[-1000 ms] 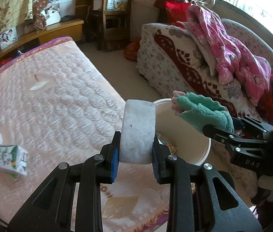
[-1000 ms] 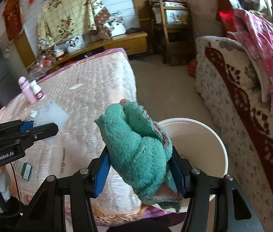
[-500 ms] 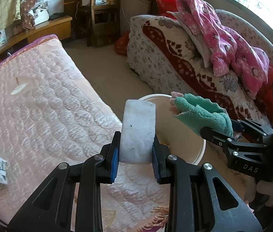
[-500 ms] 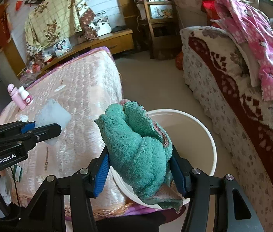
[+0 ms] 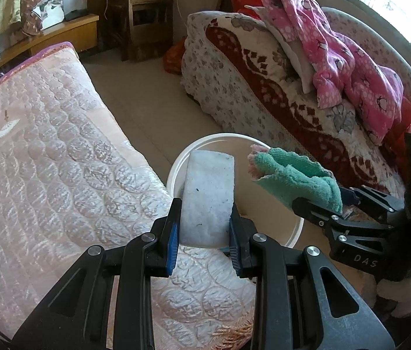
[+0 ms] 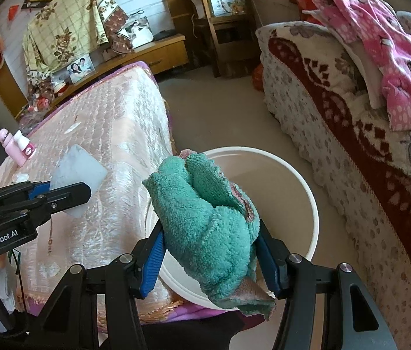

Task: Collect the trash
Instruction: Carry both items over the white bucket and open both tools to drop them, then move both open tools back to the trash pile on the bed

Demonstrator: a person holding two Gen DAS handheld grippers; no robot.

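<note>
Left tongs (image 5: 204, 234) clenched on a white sponge block (image 5: 207, 195), rectangular, grainy w/ a few dark specks, upright btwn the blue pads, held over the near rim of the white bucket (image 5: 294, 234). Right tongs (image 6: 210, 258) grasping a bunched teal terry cloth (image 6: 205, 218), fluffy, w/ pink frayed edging, hanging over the bucket's near side. Bucket sits on the floor btwn the pink quilted bed (image 5: 45, 160) & the floral sofa (image 5: 249, 87).

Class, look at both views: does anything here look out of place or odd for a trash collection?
Yes: the right hand-held gripper holds a green terry cloth, frayed at its pink edge, over the white round plastic bucket. A cloth seems an unusual discard.
</note>
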